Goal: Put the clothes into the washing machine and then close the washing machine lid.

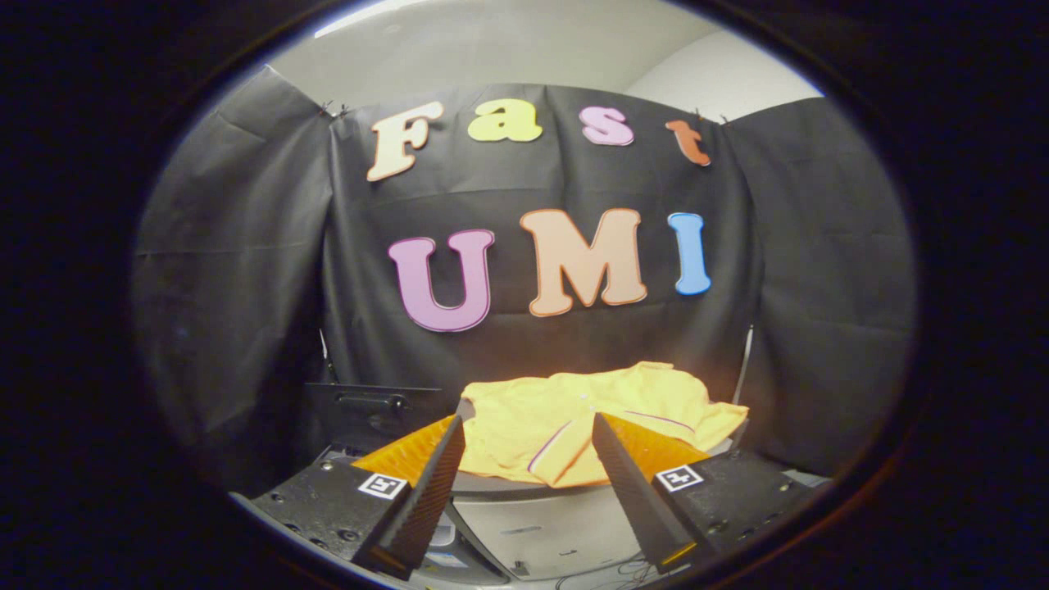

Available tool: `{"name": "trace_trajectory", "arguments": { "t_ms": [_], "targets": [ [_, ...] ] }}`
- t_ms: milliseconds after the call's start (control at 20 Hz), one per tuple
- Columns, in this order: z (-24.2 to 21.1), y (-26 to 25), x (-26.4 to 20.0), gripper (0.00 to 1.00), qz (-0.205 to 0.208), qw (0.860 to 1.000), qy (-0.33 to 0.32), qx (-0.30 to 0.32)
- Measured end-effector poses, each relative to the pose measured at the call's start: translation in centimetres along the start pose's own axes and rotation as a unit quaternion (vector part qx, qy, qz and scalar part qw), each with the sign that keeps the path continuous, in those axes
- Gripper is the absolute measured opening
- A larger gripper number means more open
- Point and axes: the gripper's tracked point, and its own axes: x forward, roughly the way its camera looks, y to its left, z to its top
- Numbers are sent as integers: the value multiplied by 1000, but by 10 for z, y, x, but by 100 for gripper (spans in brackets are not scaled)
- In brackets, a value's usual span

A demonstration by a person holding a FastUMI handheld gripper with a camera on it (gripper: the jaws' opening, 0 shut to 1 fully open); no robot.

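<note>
Black cloth walls back a white washing machine [524, 524] with a crumpled yellow shirt [574, 418] lying on top; the hand-held gripper [529, 426] hangs spread, empty, just before it.

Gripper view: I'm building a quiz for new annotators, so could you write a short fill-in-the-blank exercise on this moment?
1. The garment draped over the washing machine is ____ in colour.
2. The fingers of the hand-held gripper stand ____, pressing on nothing.
3. The garment lies just ____ the fingertips.
4. Behind the garment hangs a ____ cloth wall.

Missing words: yellow; open; ahead of; black
</note>
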Motion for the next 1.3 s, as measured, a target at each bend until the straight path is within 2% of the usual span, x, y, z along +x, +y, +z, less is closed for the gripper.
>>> {"name": "trace_trajectory", "arguments": {
  "t_ms": [100, 350, 500, 600, 650, 750, 800, 850, 900, 950, 1000, 1050, 1150, 1200, 1300],
  "targets": [
    [-7, -3, 27, 95, -3, 1000, 29, -4],
    [-22, -44, 97, 97, -47, 995, 80, -21],
    [-48, -71, 131, 97, -58, 989, 134, -38],
    [-65, -92, 141, 98, -87, 982, 168, -4],
    [-69, -99, 151, 99, -85, 981, 172, 10],
    [-79, -88, 164, 96, -48, 980, 192, 14],
    [-97, -85, 162, 96, -36, 973, 226, -1],
    [-96, -85, 155, 97, -29, 971, 234, -39],
    [-86, -89, 160, 97, -39, 976, 208, -41],
    [-97, -91, 161, 97, -45, 972, 228, -27],
    [-94, -87, 155, 97, -51, 974, 222, -6],
    [-94, -84, 161, 98, -57, 978, 200, -10],
    [-94, -74, 157, 81, -45, 980, 193, -28],
    [-94, -71, 156, 79, -37, 981, 189, -33],
    [-96, -77, 156, 43, -62, 982, 178, -8]
  ]
}}
